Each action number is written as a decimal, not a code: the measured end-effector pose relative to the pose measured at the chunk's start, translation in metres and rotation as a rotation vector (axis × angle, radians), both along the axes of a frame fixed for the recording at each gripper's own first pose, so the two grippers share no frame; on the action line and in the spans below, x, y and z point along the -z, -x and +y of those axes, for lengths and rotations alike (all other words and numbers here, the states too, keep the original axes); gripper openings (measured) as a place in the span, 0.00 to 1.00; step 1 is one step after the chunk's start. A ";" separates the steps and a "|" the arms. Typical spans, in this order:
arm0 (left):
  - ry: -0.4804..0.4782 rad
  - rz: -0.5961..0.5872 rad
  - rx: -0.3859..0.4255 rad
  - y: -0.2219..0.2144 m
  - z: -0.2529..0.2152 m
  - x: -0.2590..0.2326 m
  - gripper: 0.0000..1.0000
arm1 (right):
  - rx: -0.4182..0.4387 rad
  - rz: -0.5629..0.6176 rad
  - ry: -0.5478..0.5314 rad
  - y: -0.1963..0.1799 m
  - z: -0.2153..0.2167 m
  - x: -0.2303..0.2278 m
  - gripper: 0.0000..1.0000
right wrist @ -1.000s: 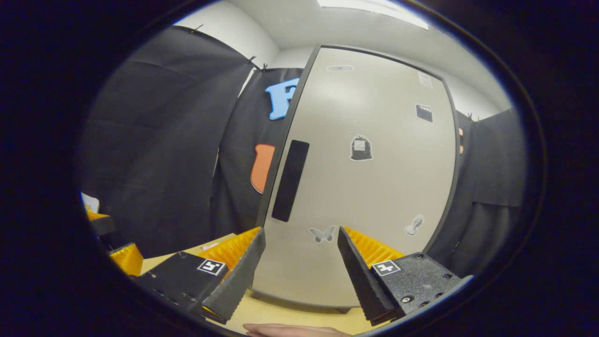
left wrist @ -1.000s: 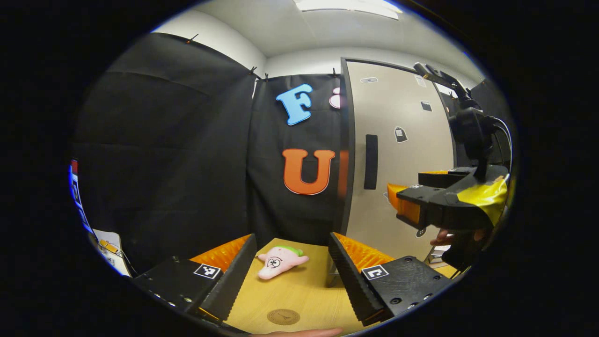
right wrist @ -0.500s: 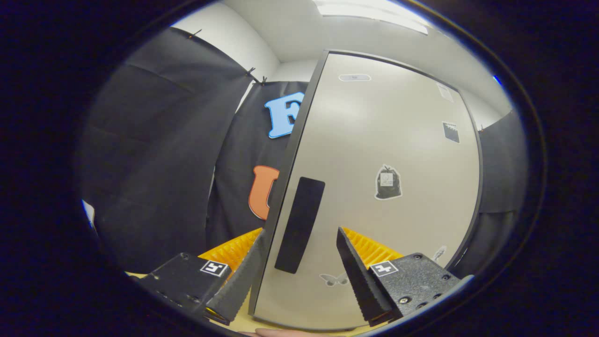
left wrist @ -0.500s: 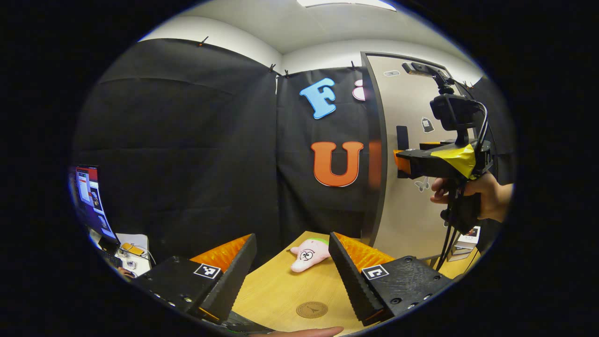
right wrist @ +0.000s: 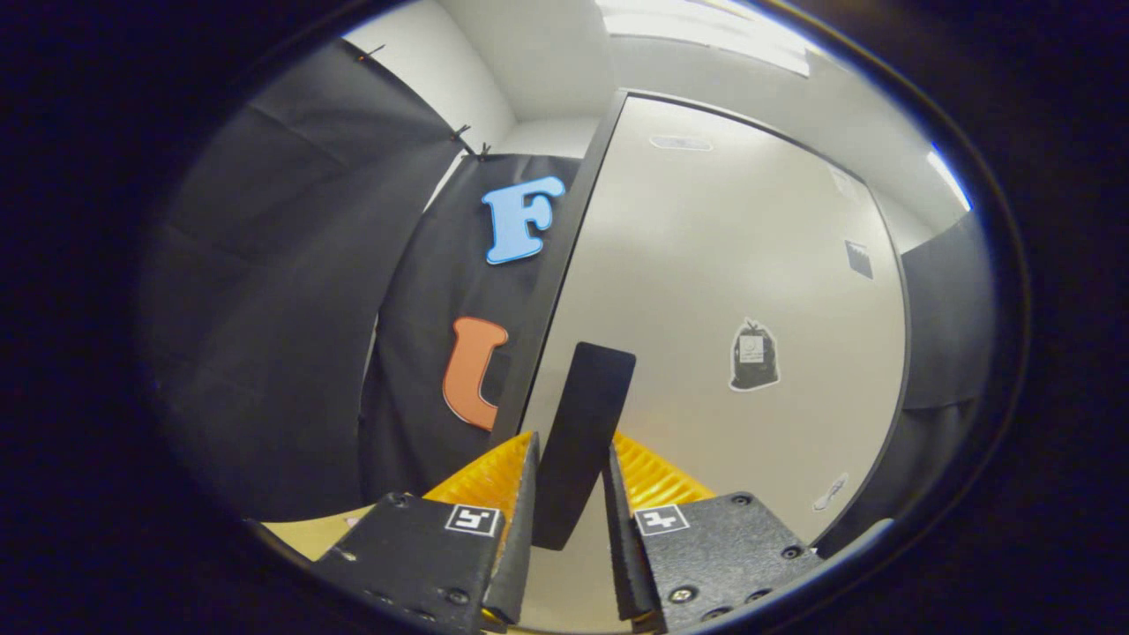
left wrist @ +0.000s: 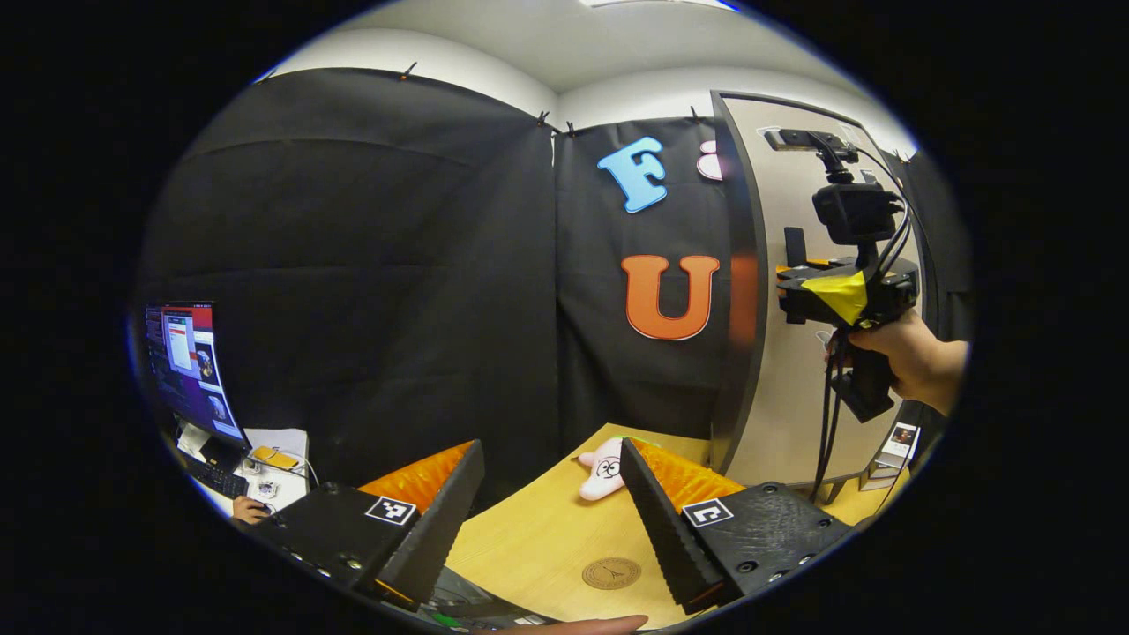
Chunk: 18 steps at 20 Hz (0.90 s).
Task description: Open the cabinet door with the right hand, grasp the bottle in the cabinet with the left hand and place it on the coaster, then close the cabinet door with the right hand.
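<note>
1. Black cloth walls your booth, with a pale wooden tabletop (left wrist: 538,547) below and the tall grey cabinet door (right wrist: 706,291) standing shut at the right.
2. Your right gripper (right wrist: 569,511) has its fingers drawn narrow around the dark vertical door handle (right wrist: 582,441); whether both press on it you cannot tell.
3. From the left gripper view, your right hand (left wrist: 908,357) holds that gripper up at the handle.
4. Your left gripper (left wrist: 551,511) hangs wide apart above the tabletop, holding nothing.
5. Just ahead of it lies the round coaster (left wrist: 610,573), with a pink plush toy (left wrist: 601,459) farther back near the cabinet's foot.
6. At your far left, a lit monitor (left wrist: 185,362) stands on a desk.
</note>
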<state>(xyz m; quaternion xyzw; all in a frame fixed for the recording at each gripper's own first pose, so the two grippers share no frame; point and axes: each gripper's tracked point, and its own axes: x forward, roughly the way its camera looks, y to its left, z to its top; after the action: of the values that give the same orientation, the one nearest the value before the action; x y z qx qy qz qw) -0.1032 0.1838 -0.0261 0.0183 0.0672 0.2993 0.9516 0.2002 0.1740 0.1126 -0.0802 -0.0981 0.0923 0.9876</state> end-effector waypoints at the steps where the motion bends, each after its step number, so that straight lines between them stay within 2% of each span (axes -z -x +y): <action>1: -0.003 0.002 0.006 -0.002 -0.001 0.000 0.93 | -0.016 0.022 -0.020 0.000 0.002 0.002 0.40; 9: -0.021 -0.008 0.036 -0.017 -0.010 -0.003 0.94 | -0.116 0.148 -0.101 0.011 0.001 0.004 0.29; 14: 0.005 -0.025 0.025 -0.017 -0.008 -0.001 0.94 | -0.193 0.179 -0.079 0.036 -0.003 0.005 0.29; 18: 0.065 -0.028 0.049 -0.025 -0.010 0.007 0.94 | -0.260 0.214 -0.049 0.069 -0.010 0.000 0.29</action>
<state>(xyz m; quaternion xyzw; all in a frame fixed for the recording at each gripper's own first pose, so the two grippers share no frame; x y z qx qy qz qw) -0.0783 0.1740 -0.0330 -0.0151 0.0629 0.2741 0.9595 0.1308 0.1636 0.1128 -0.0324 -0.0040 0.2250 0.9738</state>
